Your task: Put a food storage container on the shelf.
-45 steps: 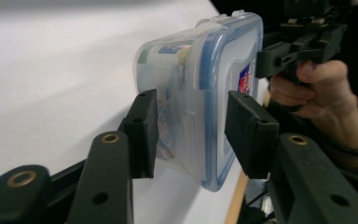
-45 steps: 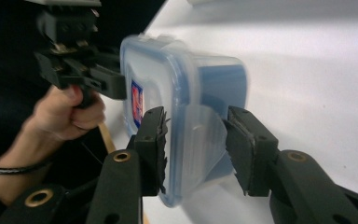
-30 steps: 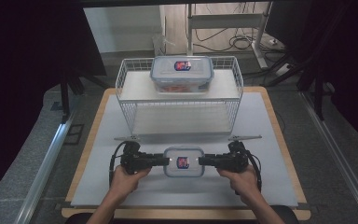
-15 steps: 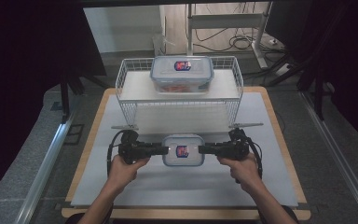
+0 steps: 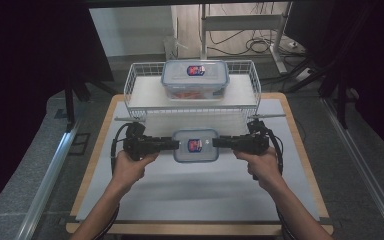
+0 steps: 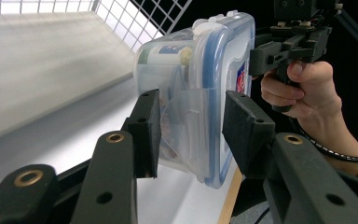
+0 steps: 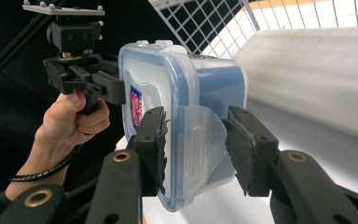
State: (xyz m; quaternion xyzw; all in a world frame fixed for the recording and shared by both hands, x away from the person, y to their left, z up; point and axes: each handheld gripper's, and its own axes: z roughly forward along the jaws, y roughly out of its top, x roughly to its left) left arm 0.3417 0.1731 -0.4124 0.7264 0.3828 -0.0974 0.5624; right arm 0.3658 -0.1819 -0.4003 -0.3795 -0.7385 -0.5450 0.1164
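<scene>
A small clear container with a blue-rimmed lid [image 5: 196, 145] hangs level between my two grippers, just in front of the wire rack. My left gripper [image 5: 176, 145] is shut on its left end and my right gripper [image 5: 215, 143] on its right end. In the left gripper view the jaws [image 6: 191, 126] clamp the container [image 6: 200, 70] across lid and base, over a clear latch flap; the right gripper [image 6: 279, 46] is at the far end. The right gripper view shows its jaws [image 7: 193, 140] clamped the same way on the container [image 7: 182, 84], with the left gripper [image 7: 84, 79] beyond.
A white wire rack [image 5: 135, 90] stands at the back of the table, with a larger clear container [image 5: 195, 79] on its top shelf. Under that shelf is an open space. A white mat [image 5: 195, 200] covers the wooden table.
Both grippers have carried the small container away from the person toward the rack, keeping it level between them.
</scene>
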